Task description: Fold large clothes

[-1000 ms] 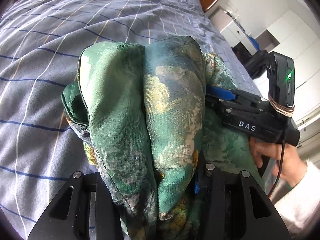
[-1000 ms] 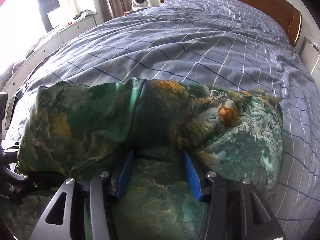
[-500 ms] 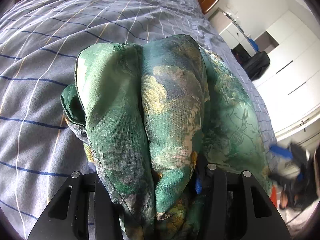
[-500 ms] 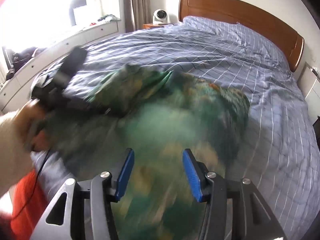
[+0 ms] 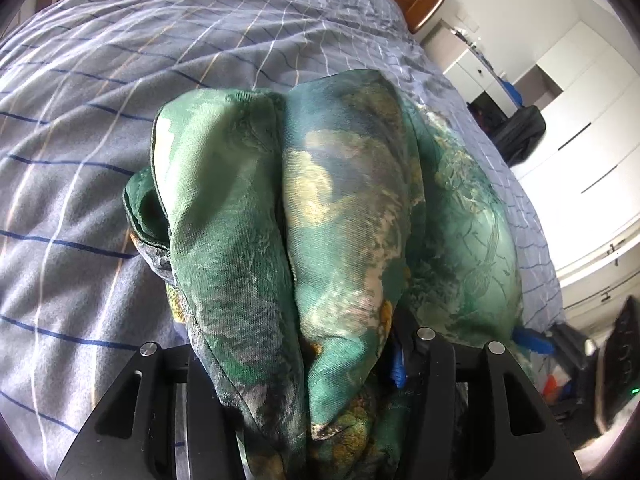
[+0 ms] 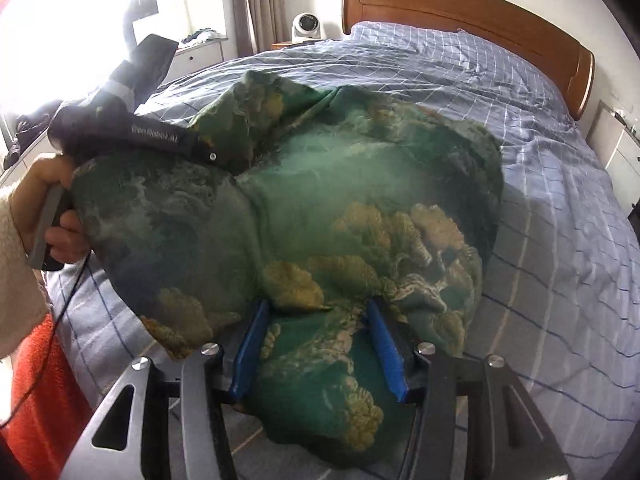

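Observation:
A green garment with gold and white print (image 5: 320, 216) lies bunched on the bed. My left gripper (image 5: 304, 384) is shut on a thick fold of it; the cloth hides its fingertips. In the right wrist view the garment (image 6: 328, 216) spreads over the blanket, and a loose part drapes between the blue pads (image 6: 252, 348) of my right gripper (image 6: 320, 344), which stands wide open. The left gripper's black body (image 6: 132, 136), held by a hand, shows at the garment's left edge. The right gripper shows blurred at the lower right of the left wrist view (image 5: 532, 344).
The bed has a blue-grey checked blanket (image 6: 540, 184) and a wooden headboard (image 6: 472, 12). White wardrobes (image 5: 592, 128) and a black bag (image 5: 520, 132) stand to the right. An orange cloth (image 6: 36, 400) hangs at the bed's near left edge. A small fan (image 6: 306, 26) sits by the headboard.
My right gripper has pulled back from the garment and away from the left gripper, swinging toward the bed's foot. The left gripper keeps its hold and has barely moved.

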